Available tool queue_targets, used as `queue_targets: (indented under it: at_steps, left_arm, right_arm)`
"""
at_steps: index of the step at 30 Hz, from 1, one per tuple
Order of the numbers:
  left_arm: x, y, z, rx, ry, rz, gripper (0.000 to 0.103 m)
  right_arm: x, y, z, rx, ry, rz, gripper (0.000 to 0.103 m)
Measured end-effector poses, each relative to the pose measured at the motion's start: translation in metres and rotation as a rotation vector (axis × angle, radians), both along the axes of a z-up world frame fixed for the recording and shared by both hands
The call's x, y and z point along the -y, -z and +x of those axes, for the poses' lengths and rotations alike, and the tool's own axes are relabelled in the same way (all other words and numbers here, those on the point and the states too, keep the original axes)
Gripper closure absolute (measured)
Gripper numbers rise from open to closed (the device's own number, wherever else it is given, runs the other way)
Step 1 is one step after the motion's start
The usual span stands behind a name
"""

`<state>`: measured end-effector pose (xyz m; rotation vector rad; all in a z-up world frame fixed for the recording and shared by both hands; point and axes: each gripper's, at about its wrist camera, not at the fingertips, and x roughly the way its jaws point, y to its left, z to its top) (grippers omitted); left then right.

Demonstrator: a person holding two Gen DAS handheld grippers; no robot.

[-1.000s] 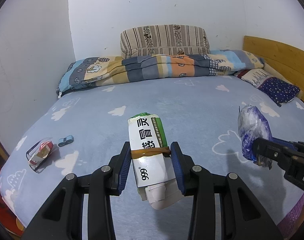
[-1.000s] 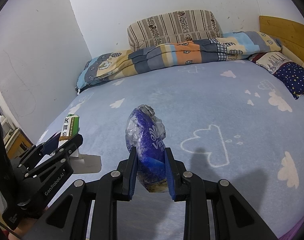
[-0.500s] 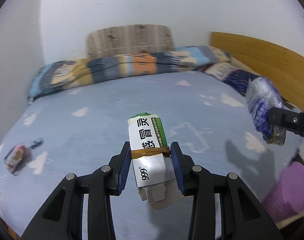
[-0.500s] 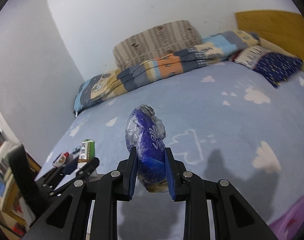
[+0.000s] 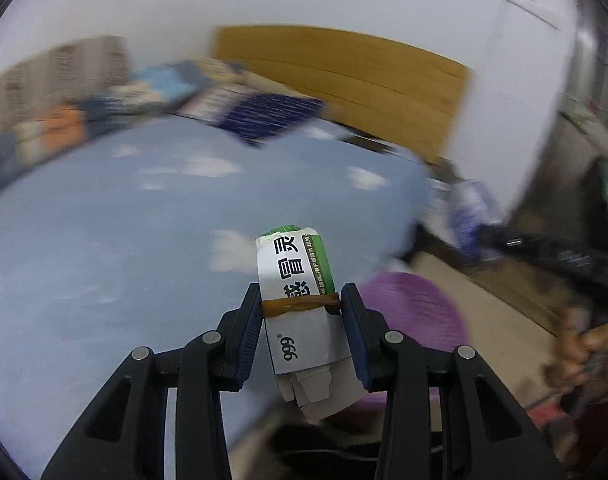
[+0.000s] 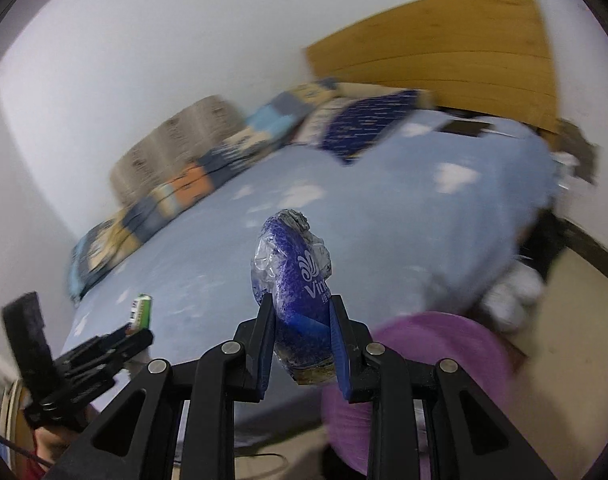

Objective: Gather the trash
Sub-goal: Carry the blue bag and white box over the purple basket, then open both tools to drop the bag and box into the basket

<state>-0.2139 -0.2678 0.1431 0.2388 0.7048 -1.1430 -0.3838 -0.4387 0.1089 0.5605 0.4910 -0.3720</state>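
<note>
Blue bed [image 5: 104, 220], wooden headboard [image 5: 344, 76]

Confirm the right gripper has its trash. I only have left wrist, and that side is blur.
Observer: Yes. The right gripper is shut on a crumpled blue plastic wrapper.
Operator: Bin visible from that camera?
Observer: The purple bin shows low and to the right of the jaws, beside the bed.
Operator: My box show up there?
Observer: Yes. The green-and-white box sticks out of the left gripper at lower left.
</note>
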Motion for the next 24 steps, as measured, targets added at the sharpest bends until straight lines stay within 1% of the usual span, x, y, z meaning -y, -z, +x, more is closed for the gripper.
queue_targets:
  at_steps: [1,3,5,10,11,12,13,14,15,16,18,22,24]
  left_arm:
    - [0.014,0.001,-0.009,-0.019,0.048,0.003,0.065]
    - [0.037,0.003,-0.023,-0.030,0.126,0.027,0.065]
    - [0.060,0.009,-0.038,-0.023,0.190,0.059,0.065]
    - [0.102,0.026,-0.059,-0.013,0.268,0.141,0.064]
    - [0.110,0.029,-0.062,-0.010,0.272,0.157,0.060]
    - [0.117,0.032,-0.065,-0.008,0.268,0.173,0.052]
    - [0.122,0.034,-0.064,-0.008,0.257,0.182,0.050]
    - [0.124,0.034,-0.066,-0.009,0.250,0.185,0.049]
    - [0.126,0.034,-0.066,-0.013,0.246,0.187,0.048]
    - [0.126,0.033,-0.066,-0.013,0.241,0.186,0.047]
    - [0.124,0.031,-0.067,-0.008,0.231,0.173,0.038]
    - [0.107,0.017,-0.068,0.024,0.187,0.133,0.035]
    - [0.093,0.009,-0.070,0.052,0.154,0.105,0.025]
  right_arm:
    - [0.008,0.004,-0.011,-0.006,0.025,0.012,0.076]
    - [0.022,0.014,-0.025,-0.018,0.055,0.041,0.076]
    - [0.033,0.022,-0.037,-0.019,0.072,0.066,0.076]
    - [0.056,0.043,-0.053,-0.018,0.108,0.126,0.074]
    - [0.060,0.046,-0.054,-0.020,0.113,0.136,0.074]
    - [0.064,0.051,-0.056,-0.028,0.119,0.142,0.073]
    - [0.065,0.054,-0.055,-0.033,0.118,0.146,0.067]
    - [0.067,0.057,-0.055,-0.036,0.116,0.152,0.057]
    - [0.068,0.059,-0.057,-0.036,0.117,0.158,0.054]
    - [0.068,0.061,-0.059,-0.032,0.123,0.161,0.053]
    - [0.067,0.060,-0.061,-0.020,0.122,0.159,0.053]
    - [0.062,0.052,-0.065,-0.022,0.128,0.119,0.048]
    - [0.055,0.045,-0.066,-0.032,0.139,0.080,0.044]
